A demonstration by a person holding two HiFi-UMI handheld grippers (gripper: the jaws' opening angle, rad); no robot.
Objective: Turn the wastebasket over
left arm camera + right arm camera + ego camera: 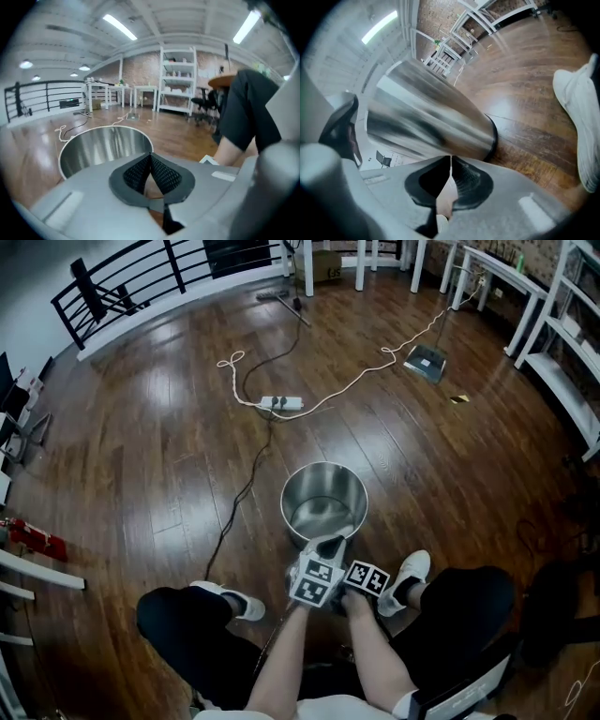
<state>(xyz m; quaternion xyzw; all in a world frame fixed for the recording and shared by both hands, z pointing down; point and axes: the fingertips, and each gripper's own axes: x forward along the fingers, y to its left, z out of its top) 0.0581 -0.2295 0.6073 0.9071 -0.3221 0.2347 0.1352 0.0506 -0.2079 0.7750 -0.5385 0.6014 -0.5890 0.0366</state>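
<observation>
The bin (286,507) stands mouth-up on the floor (169,427), not yet turned, with the left gripper (151,155) and right gripper (450,159) by its near side, both closed and empty, so the next move is probably opening one onto the rim.

Open dark wood plank floor (169,456) lies to the left, right and far side of the round polished-steel wastebasket (324,501). The near side is tight: the left white sneaker (246,606) and right white sneaker (409,579) flank it there. A thin black cable (239,507) runs along the floor near its left side. A white power strip (280,403) lies on the far side, well apart.
</observation>
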